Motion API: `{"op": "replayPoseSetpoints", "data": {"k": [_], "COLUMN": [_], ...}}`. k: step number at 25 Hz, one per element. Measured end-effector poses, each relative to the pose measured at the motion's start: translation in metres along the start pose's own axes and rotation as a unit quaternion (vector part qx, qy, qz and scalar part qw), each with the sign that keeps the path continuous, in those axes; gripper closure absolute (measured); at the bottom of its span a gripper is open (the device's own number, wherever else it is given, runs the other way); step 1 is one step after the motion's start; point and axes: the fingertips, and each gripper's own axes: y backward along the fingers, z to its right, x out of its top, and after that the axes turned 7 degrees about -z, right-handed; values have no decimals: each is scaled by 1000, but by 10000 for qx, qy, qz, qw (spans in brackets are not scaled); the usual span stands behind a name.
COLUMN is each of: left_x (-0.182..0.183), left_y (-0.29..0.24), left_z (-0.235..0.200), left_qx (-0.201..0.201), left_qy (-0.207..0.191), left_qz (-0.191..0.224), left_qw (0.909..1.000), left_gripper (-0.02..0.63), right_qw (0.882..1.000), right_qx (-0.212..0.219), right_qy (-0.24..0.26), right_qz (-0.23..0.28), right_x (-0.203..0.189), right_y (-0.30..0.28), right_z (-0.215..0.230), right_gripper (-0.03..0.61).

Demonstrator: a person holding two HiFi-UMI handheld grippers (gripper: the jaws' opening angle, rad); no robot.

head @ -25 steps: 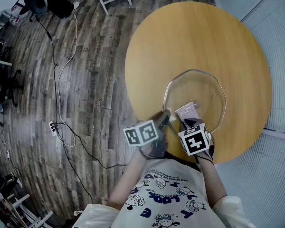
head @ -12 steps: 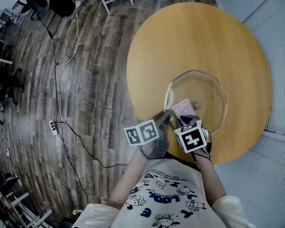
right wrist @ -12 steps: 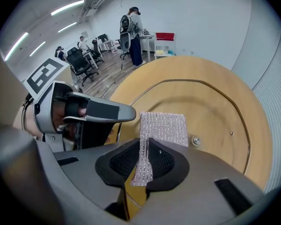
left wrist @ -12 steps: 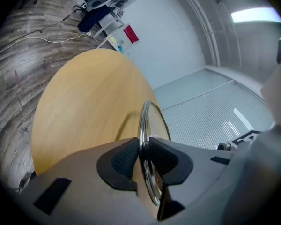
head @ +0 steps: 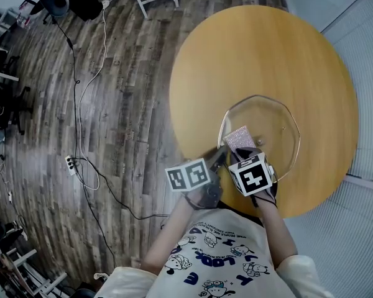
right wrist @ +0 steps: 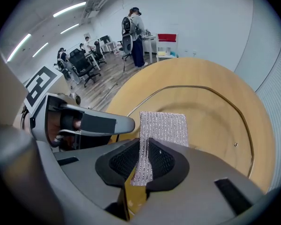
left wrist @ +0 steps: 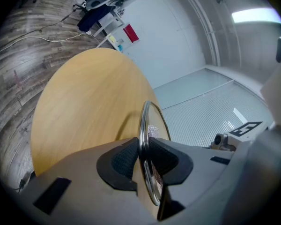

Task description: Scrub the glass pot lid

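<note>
Clamping lid (left wrist: pixel 143 121) rim: left claw (left wrist: pixel 144 159); right claw (right wrist: pixel 145 161) pinches scrubber (right wrist: pixel 163 128).

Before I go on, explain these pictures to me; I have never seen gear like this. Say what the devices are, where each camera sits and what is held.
There is no robot: a person holds a two-jaw gripper in each hand. The head view comes from a camera on the person's head, looking down; the other two cameras ride on the grippers and look along their jaws. On the round wooden table is a glass pot lid. The left gripper has its jaws shut on the lid's metal rim. The right gripper has its jaws shut on a silvery scrub pad, held over the glass.
</note>
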Motion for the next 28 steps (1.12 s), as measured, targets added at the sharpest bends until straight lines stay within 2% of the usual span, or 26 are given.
{"op": "replayPoseSetpoints", "data": {"k": [11, 22, 28], "left_x": [1, 2, 1], "left_y": [-2, -3, -1], "left_z": [0, -1, -1], "left_qx": [-18, -27, -56], "left_qy": [-5, 2, 23], "left_qz": [-8, -12, 54], "left_qw": [10000, 10000, 10000], "left_gripper": [534, 534, 534], "right_qw": [9998, 9986, 9978], "right_qx": [-144, -414, -426], "right_qy": [103, -50, -114], "right_qz": [65, 316, 497], "right_x": [20, 36, 35], "right_y": [-6, -9, -5], "right_z": [15, 34, 33], "right_gripper": [515, 515, 515]}}
